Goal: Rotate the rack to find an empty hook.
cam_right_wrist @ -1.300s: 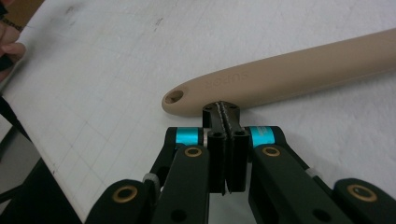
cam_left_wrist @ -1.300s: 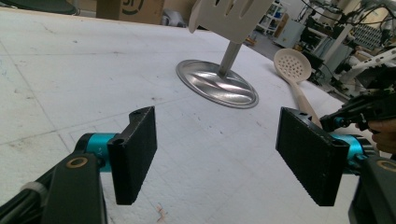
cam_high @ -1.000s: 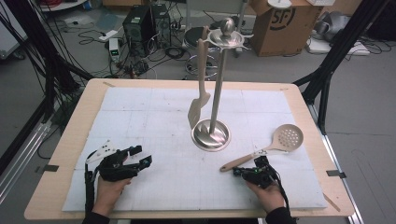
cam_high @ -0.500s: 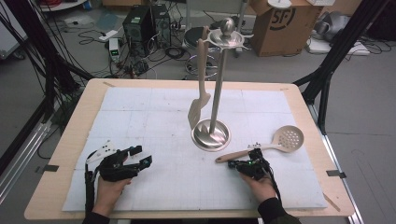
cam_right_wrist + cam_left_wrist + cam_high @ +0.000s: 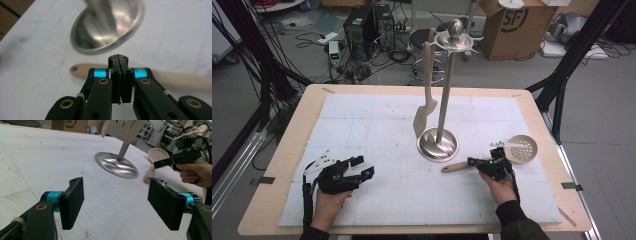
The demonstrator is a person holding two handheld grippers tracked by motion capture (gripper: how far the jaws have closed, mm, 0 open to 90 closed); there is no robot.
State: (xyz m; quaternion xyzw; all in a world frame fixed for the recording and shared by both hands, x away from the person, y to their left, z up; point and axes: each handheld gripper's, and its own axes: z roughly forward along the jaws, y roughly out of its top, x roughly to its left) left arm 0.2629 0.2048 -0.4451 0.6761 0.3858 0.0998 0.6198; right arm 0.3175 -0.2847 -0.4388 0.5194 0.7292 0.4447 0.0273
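1. The skimmer spoon [image 5: 504, 155] lies flat on the white mat [image 5: 377, 115], near the right side of the table, just right of the stand's round steel base [image 5: 438, 144]. Its perforated head points far-right; its wooden handle end points left, toward the near side.
2. So the long axis runs almost left to right, tilted slightly: handle tip near the base, head well out to the right.
3. The right gripper [image 5: 487, 164] sits right over the handle, about midway along it. In the right gripper view the jaws are pressed together with no gap, and the handle [image 5: 175, 78] crosses just beyond their tips; I cannot tell whether they touch it.
4. The left gripper [image 5: 357, 169] rests on the near-left part of the mat, well apart from the spoon, its jaws spread wide and holding nothing.
5. The right hand is plainly the nearer one. I judge a grasp would need those jaws opened first, then set across the handle.
6. A slotted spatula [image 5: 426, 100] hangs from the stand.
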